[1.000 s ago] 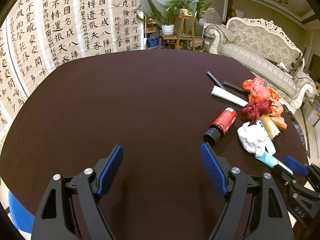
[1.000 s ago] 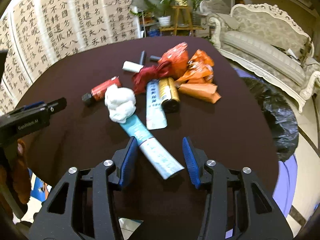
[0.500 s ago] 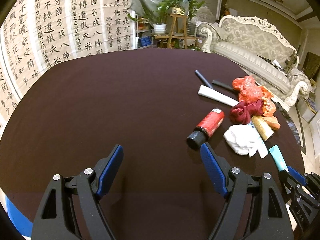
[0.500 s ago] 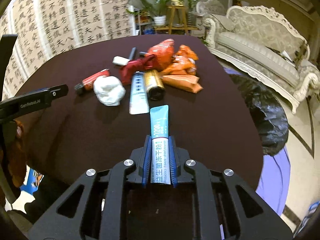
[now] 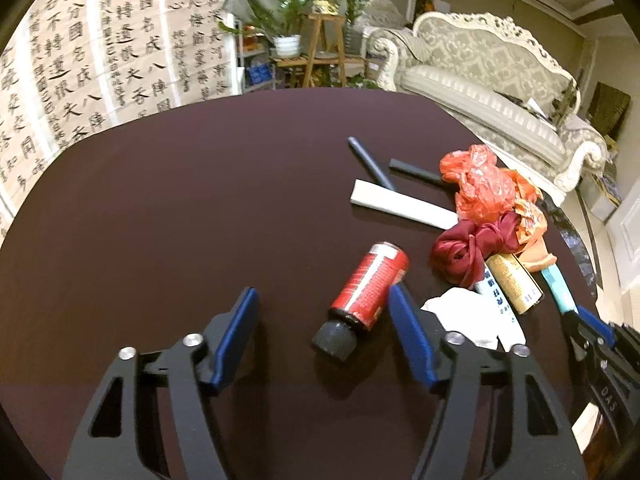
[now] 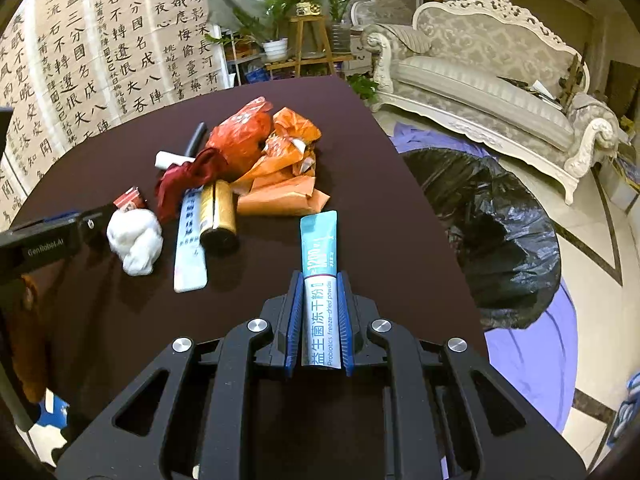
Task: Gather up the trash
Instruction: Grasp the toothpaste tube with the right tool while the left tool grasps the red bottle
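The right gripper [image 6: 319, 318] has its jaws clamped on a teal-and-white probiotics sachet [image 6: 319, 264], the sachet's long axis running straight out along the fingers, its teal end poking forward over the dark counter [image 6: 380, 208]. The black trash bag [image 6: 492, 232] sits off the counter's right edge, low on the floor, mouth gaping toward us, so the carry looks like a short swing to the right and past the edge, nothing standing in the way.

Over on the other side, the left gripper [image 5: 322, 330] hangs with jaws wide, and the red bottle [image 5: 366, 288] lies right in the gap, closer to the right-hand finger. Its black cap points back at the gripper and its body angles away to the upper right, so it lies nearly lengthwise between the fingers and a squeeze would catch it across its width. Whether the pads are low enough to bite, I can't quite tell from here.

The rest of the pile crowds just to the right of the bottle: a white crumpled tissue [image 5: 460, 314], a dark red ribbon [image 5: 468, 248], a gold tube [image 5: 514, 280], orange wrappers [image 5: 484, 184], a white tube [image 5: 402, 205]. To the left of the bottle the counter is bare, so that's the open side for pulling out.
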Available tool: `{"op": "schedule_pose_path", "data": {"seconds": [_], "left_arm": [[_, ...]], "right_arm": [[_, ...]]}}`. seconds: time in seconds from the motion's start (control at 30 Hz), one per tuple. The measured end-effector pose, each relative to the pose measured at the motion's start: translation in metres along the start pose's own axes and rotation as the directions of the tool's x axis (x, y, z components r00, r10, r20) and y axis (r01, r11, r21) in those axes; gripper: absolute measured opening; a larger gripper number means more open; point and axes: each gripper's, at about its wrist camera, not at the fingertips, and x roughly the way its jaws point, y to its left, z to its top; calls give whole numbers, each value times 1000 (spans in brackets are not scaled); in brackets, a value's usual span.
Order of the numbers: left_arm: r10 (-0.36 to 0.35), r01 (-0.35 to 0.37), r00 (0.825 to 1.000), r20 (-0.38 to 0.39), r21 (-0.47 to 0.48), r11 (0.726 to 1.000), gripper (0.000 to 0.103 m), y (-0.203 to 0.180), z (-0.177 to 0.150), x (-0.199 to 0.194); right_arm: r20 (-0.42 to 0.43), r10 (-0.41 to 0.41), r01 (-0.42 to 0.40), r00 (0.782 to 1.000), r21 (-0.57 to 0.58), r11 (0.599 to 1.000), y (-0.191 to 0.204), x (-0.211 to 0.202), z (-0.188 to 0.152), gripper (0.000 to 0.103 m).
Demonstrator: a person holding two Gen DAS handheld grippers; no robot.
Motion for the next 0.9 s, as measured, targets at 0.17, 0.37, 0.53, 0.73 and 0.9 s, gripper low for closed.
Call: {"op": "schedule_pose_path", "data": {"seconds": [0.17, 0.37, 0.53, 0.73, 0.9], "left_arm": [[-12, 13, 1000, -25, 38, 999, 38, -5, -1, 4], [-28, 28, 1000, 5, 4, 1000, 25, 0, -7, -4], [-18, 18, 998, 63, -9, 1000, 25, 0, -6, -23], [-66, 66, 990, 123, 7, 998, 25, -19, 5, -44], [-136, 127, 980, 146, 73, 989, 25, -55, 16, -45]], "right_arm": [[-1, 2, -2, 1000, 2, 1000, 0, 0, 3, 17], [5, -1, 1, 1000, 12, 1000, 0, 2, 7, 15], [28, -10, 9, 1000, 35, 999, -5, -1, 16, 14], [90, -47, 42, 995, 64, 997, -18, -12, 23, 14], [137, -108, 93, 985, 109, 990, -44, -18, 30, 14]]}}
